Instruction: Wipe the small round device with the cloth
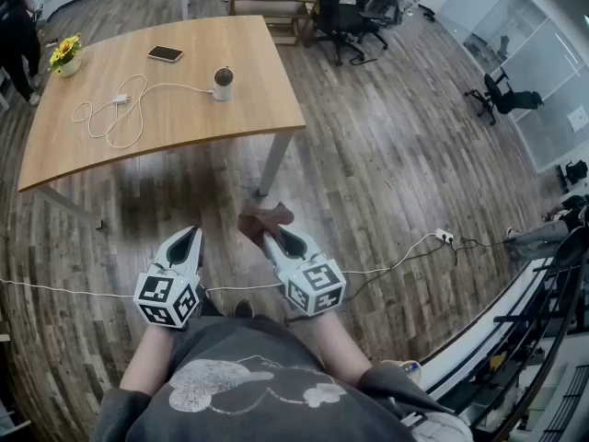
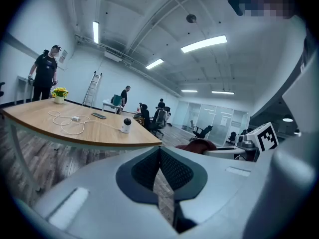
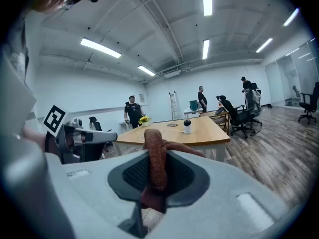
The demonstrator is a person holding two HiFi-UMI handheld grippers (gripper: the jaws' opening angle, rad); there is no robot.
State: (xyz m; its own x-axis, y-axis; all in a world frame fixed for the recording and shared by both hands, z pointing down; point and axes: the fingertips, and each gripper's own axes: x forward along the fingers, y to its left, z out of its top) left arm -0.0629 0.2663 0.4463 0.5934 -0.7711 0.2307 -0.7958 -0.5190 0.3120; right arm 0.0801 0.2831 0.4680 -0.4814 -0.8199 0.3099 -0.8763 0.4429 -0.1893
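Note:
The small round device, white with a dark top, stands on the wooden table far ahead of both grippers. It also shows small in the left gripper view and in the right gripper view. My right gripper is shut on a reddish-brown cloth, which bunches up between its jaws. My left gripper is held beside it, shut with nothing between its pads. Both are held low over the wood floor, well short of the table.
On the table lie a phone, a looped white cable running to the device, and a flower pot. A person stands at the far left. Office chairs stand beyond the table. A white cord crosses the floor.

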